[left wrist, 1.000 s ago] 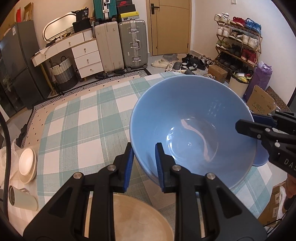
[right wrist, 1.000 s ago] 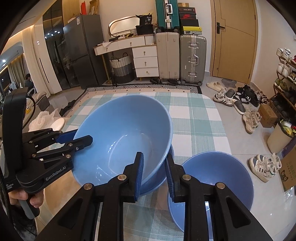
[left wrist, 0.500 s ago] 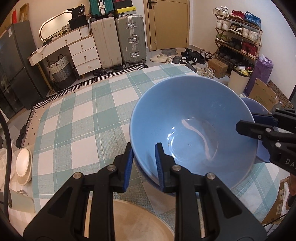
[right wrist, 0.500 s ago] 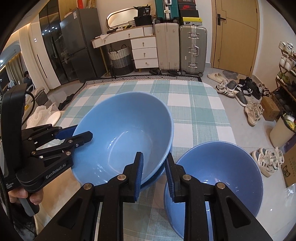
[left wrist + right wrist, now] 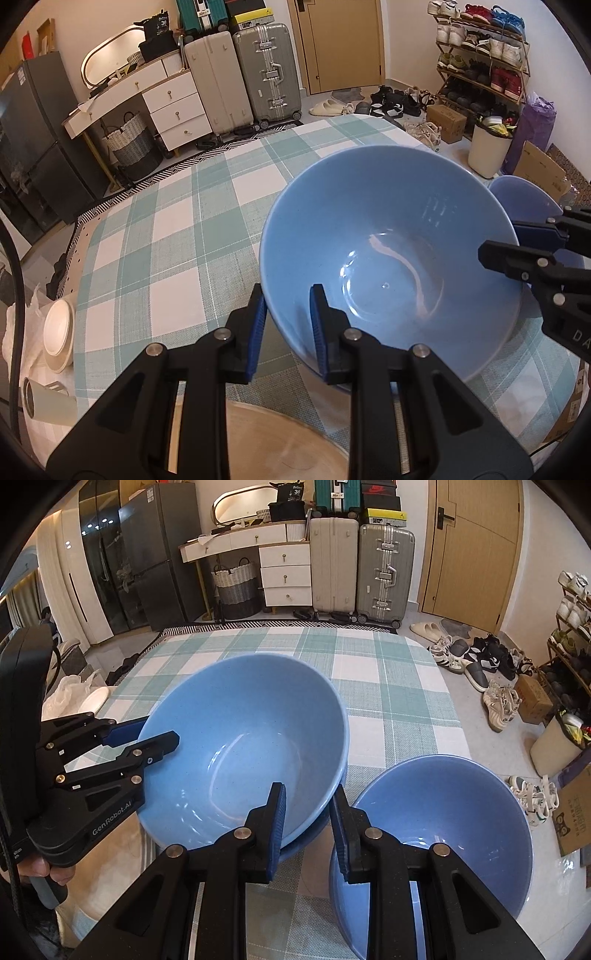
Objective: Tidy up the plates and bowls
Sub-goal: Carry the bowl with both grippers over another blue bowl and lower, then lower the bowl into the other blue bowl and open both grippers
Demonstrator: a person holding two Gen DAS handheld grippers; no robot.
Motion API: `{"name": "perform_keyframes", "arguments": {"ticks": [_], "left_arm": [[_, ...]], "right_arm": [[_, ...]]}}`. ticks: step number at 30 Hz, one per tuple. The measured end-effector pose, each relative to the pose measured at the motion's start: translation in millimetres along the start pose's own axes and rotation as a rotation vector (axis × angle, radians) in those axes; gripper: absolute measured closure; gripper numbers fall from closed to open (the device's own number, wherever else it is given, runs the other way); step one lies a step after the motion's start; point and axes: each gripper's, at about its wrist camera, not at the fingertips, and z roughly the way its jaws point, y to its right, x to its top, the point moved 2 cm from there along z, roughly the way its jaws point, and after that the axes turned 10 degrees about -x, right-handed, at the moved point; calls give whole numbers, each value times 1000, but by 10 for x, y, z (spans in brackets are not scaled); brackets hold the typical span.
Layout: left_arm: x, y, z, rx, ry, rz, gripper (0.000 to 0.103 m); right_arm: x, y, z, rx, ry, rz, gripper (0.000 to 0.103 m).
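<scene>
Checked cloth (image 5: 177, 236) is lying beyond both grippers. Left gripper (image 5: 286, 328) and right gripper (image 5: 308, 823) are each pinching opposite rims of the bowl (image 5: 388, 258), its wall between their jaws, over a second bowl (image 5: 314, 834) — possibly nesting. Just right of the right jaws, a third bowl (image 5: 443, 830) is waiting. Glazed rim is slick — uneven release risks tipping or chipping.

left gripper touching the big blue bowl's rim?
Touching. In the left wrist view the left gripper has its blue pads on either side of the bowl rim, with no gap showing at either pad.
</scene>
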Motion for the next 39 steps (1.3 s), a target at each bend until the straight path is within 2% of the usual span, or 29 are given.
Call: {"name": "perform_keyframes", "arguments": {"ticks": [11,17,26,31,34,36,37,38,39], "left_arm": [[-23,-11,137,28,-18,30,84],[-42,-30,162,24,-24,24,84],[-50,-100,203,-1,-27,11,82],[-62,-88,186,-15,-25,8,79],[-77,-87,129,-53,-19,-5,71],[-86,-62,56,-71,-4,-3,51],[-84,-50,21,-71,7,1,45],[-82,-35,-23,-72,21,5,34],[-85,-10,-72,-76,30,7,30]], "right_arm": [[-39,-83,73,-61,5,-43,77],[-76,-158,74,-89,21,-70,75],[-80,-113,75,-86,23,-65,74],[-84,-140,77,-96,31,-88,69],[-86,-137,15,-97,64,-94,54],[-78,-109,-59,-88,95,-73,44],[-65,-102,-87,-82,105,-65,38],[-59,-83,-127,-76,120,-50,27],[-53,-52,-172,-67,137,-32,23]]}}
